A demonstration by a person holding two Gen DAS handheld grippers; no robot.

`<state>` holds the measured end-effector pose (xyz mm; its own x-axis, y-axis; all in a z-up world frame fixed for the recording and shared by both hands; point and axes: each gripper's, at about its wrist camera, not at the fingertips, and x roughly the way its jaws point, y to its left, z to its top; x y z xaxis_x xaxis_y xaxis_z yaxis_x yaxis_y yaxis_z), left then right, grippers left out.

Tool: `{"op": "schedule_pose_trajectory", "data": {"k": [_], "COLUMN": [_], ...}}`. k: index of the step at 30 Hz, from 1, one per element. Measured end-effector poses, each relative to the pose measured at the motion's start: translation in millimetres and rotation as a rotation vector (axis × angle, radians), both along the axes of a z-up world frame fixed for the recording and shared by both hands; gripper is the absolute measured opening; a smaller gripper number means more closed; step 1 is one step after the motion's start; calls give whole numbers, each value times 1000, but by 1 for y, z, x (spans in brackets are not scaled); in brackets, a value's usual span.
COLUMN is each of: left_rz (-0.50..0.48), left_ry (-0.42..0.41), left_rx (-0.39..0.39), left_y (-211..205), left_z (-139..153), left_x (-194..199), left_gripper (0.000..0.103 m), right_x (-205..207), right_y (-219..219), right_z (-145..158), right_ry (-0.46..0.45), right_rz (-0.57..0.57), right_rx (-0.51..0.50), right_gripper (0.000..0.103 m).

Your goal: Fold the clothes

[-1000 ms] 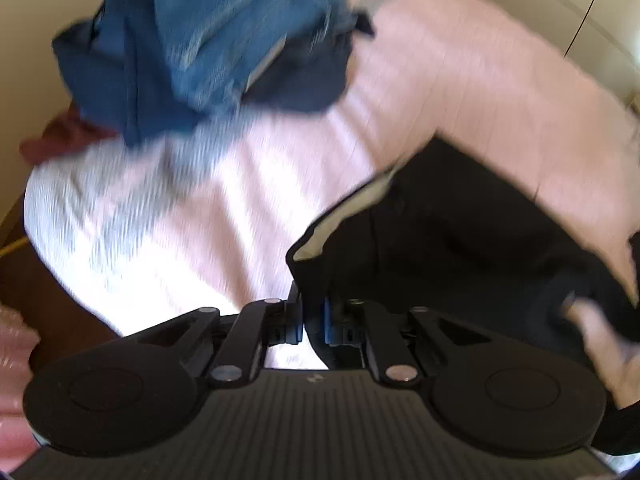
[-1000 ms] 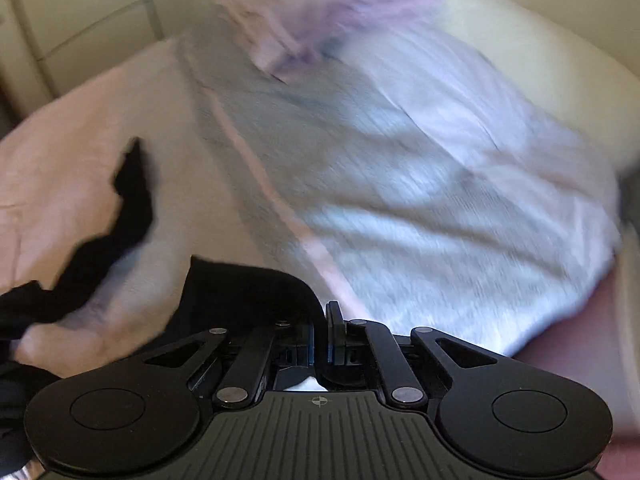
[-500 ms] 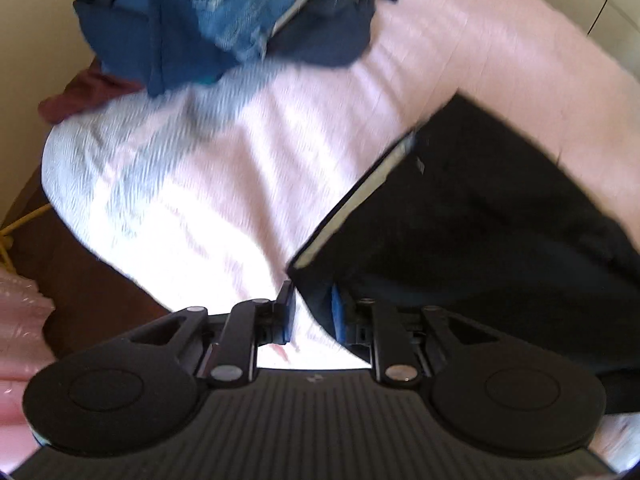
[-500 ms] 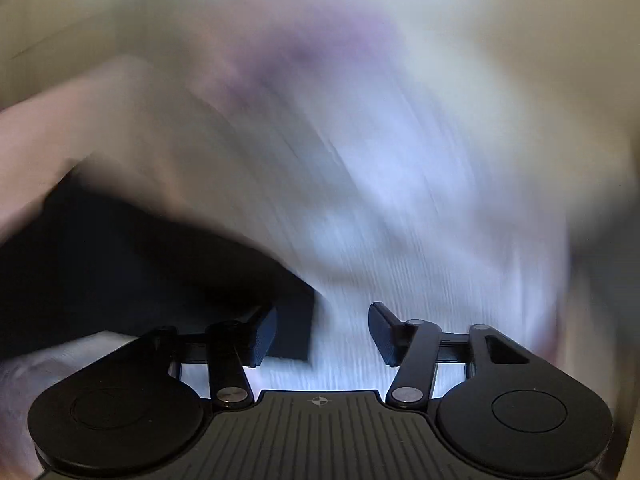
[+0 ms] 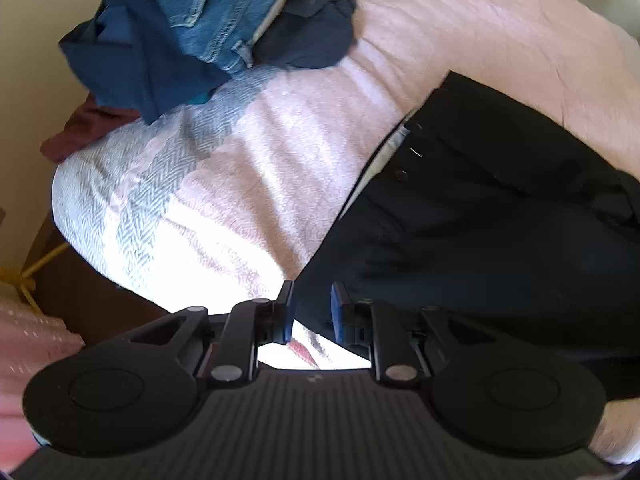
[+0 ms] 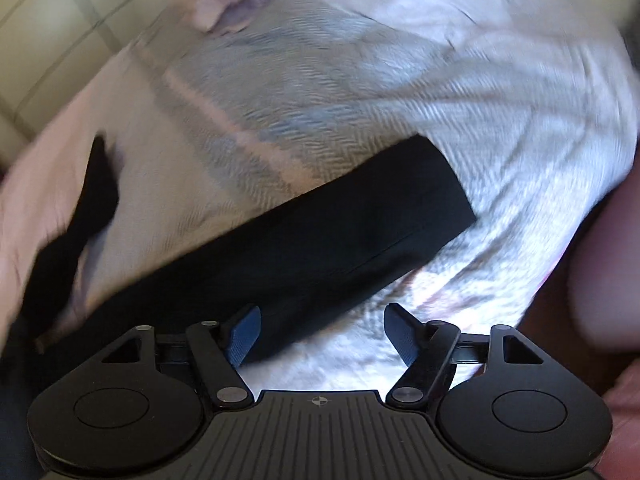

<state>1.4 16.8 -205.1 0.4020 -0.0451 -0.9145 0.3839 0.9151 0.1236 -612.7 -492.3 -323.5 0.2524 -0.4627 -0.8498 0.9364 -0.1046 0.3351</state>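
Left wrist view takes in a bed (image 5: 304, 168) under a pale pink and white blanket with a grey herringbone band. No boxes, baskets or other containers appear in either view, and no label or lettering can be read anywhere. Black trousers (image 5: 500, 232) lie spread across the right side of the bed, waistband toward the middle, with a light lining along the edge and a small button showing. At the far end sits a heap of clothes: blue jeans (image 5: 240, 4) on top of a navy garment (image 5: 136, 64), with a dark red cloth (image 5: 84, 128) hanging off the bed's corner below them. The left gripper (image 5: 312, 308) has its blue-padded fingers a little apart, with the near corner of the trousers lying in the gap between them; whether the pads touch the cloth cannot be told.

Right wrist view, somewhat blurred, shows a trouser leg (image 6: 320, 248) stretched flat and slanting across the same blanket, its hem end up to the right. A rumpled pink cloth (image 6: 228, 4) lies at the far edge. The right gripper (image 6: 320, 332) is spread wide and holds nothing; its left finger (image 6: 244, 336) sits just over the near edge of the leg.
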Motion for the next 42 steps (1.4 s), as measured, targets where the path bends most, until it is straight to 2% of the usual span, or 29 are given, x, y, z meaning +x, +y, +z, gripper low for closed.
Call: {"op": "schedule_pose_trajectory", "data": {"k": [5, 6, 7, 8, 10, 14, 16, 17, 18, 19, 20, 22, 24, 28, 30, 35, 38, 42], "left_rz": [-57, -69, -81, -93, -116, -145, -161, -169, -173, -175, -176, -179, -182, -236, -310, -538, -592, -594], "left_ry": [19, 23, 24, 23, 21, 20, 26, 30, 29, 24, 19, 9, -1, -39, -62, -96, -59, -27], "left_rx": [32, 34, 34, 31, 26, 1, -4, -5, -9, -17, -24, -39, -54, -64, -46, 7, -27, -102], "left_y": [-18, -22, -28, -33, -44, -63, -72, -76, -77, -77, -77, -76, -76, -82, -93, -124, -142, -174], "left_z": [-7, -7, -6, -5, -2, 0, -1, -2, -1, 2, 5, 11, 16, 25, 23, 6, -8, -30], "left_x": [-13, -15, -17, -19, -22, -26, -28, -30, -31, -30, -29, -28, -27, -16, -8, 16, 50, 120], "left_gripper": [16, 16, 16, 16, 16, 16, 17, 17, 17, 17, 18, 21, 23, 33, 39, 46, 49, 55], "right_x": [-8, -13, -19, -25, -39, -57, -62, -66, -70, -71, -67, -57, -43, 13, 44, 159, 221, 291], "right_y": [-12, -12, -13, -13, -5, 22, 27, 26, 25, 24, 22, 17, 11, -10, -21, -42, -49, -62], "right_z": [-39, -37, -35, -33, -6, 30, 20, 11, 1, -1, 7, 25, 46, 80, 94, 103, 104, 87], "right_ry": [-128, -150, -171, -192, -172, -32, 6, -1, -12, 15, 57, 141, 195, 152, 118, 52, 56, 72], "right_rz": [-84, -100, -116, -131, -129, -33, -13, -43, -81, -124, -130, -128, -102, 57, 146, 395, 496, 554], "right_rx": [-12, -16, -18, -20, -22, 11, 87, 147, 211, 242, 221, 161, 95, -3, -43, -84, -98, -73], "right_gripper": [71, 62, 8, 1, 0, 1, 1, 2, 5, 20, 36, 49, 50, 50, 51, 63, 64, 65]}}
